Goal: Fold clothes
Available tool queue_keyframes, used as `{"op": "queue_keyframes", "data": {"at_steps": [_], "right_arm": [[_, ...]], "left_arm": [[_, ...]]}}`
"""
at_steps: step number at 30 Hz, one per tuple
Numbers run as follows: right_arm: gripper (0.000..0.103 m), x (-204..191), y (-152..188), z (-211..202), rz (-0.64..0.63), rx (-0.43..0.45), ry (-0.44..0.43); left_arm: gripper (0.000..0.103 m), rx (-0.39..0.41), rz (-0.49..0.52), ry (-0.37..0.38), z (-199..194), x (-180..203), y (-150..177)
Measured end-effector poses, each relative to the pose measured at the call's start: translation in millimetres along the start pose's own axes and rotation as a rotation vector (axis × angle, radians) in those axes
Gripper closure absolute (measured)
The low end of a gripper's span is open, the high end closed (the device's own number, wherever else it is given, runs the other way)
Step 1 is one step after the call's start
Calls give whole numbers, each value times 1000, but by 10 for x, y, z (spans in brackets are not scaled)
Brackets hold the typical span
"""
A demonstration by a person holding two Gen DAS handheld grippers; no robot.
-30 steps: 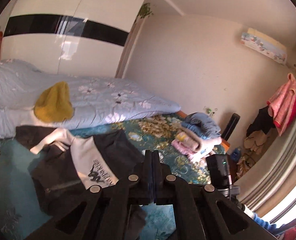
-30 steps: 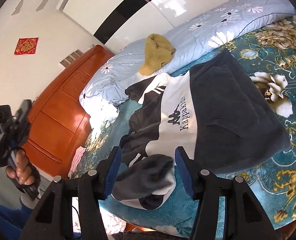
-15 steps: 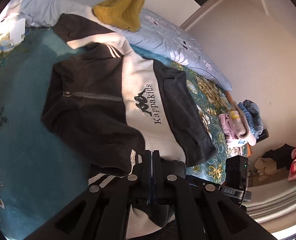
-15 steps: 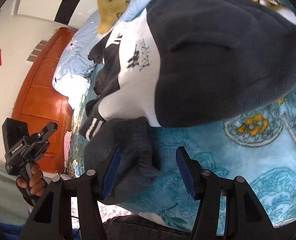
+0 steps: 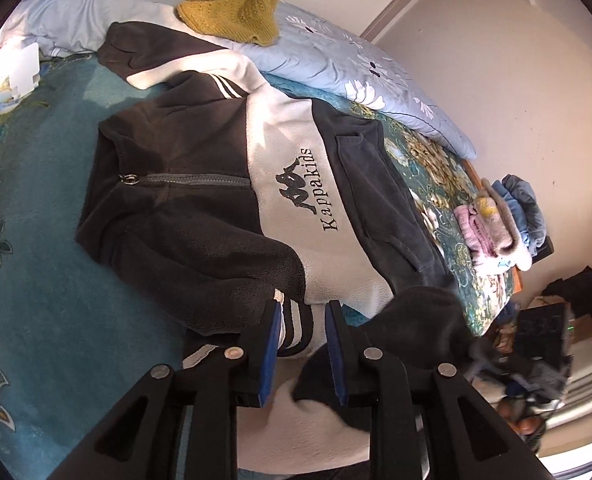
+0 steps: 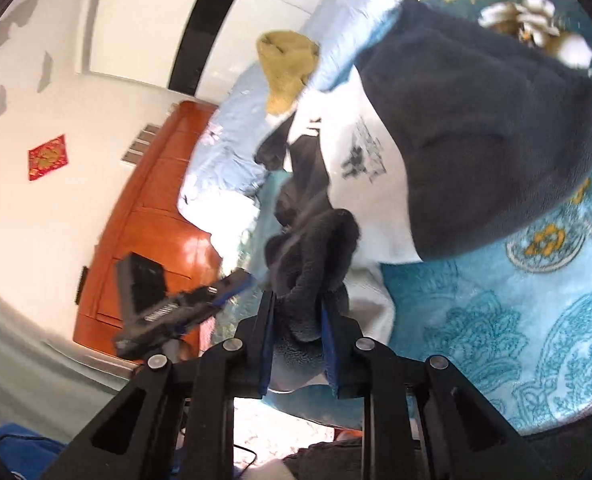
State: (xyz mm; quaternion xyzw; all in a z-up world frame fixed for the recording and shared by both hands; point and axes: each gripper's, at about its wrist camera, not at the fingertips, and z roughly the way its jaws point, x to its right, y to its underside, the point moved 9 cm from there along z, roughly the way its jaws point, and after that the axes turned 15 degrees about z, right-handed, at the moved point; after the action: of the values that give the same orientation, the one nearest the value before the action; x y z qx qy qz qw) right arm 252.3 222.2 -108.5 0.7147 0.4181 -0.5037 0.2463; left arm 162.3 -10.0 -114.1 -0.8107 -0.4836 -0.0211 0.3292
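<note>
Fleece jacket (image 5: 287,184) spread on teal blanket (image 5: 47,264). Dark cuff (image 6: 316,264) clamped by right gripper (image 6: 298,344); left gripper (image 5: 300,344) parted around striped sleeve (image 5: 291,320), nothing gripped. Thick fleece likely pulled free if lifted fast.

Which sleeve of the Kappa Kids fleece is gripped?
The near sleeve: the right gripper pinches its dark cuff, while the far sleeve lies flat by the yellow knit hat.

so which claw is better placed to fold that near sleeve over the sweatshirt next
Right. The right claw is already shut on the dark sleeve cuff, lifted off the blanket. The left claw is open, only straddling the striped part of the sleeve.
</note>
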Motion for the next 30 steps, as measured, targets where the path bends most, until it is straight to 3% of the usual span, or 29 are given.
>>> {"op": "queue_keyframes", "data": {"at_steps": [5, 8, 11, 17, 21, 27, 30], "right_arm": [[82, -894, -146, -851, -134, 164, -201], [82, -1328, -144, -1077, -241, 222, -224], [82, -1625, -147, -1035, -297, 220, -226], [82, -2015, -267, -591, -293, 135, -246], [82, -2347, -309, -151, -335, 58, -256], [82, -2344, -972, 723, -298, 76, -65], [82, -2141, -1374, 1217, -230, 50, 11]], "left_arm": [[75, -107, 102, -35, 265, 105, 151], [74, -175, 163, -55, 423, 163, 250], [74, -187, 120, -27, 460, 96, 342], [70, -203, 44, 75, 447, -86, 486], [70, -104, -78, 132, 257, -323, 394], [62, 44, -211, 124, -78, -816, 192], [51, 111, -258, 184, -148, -888, 97]]}}
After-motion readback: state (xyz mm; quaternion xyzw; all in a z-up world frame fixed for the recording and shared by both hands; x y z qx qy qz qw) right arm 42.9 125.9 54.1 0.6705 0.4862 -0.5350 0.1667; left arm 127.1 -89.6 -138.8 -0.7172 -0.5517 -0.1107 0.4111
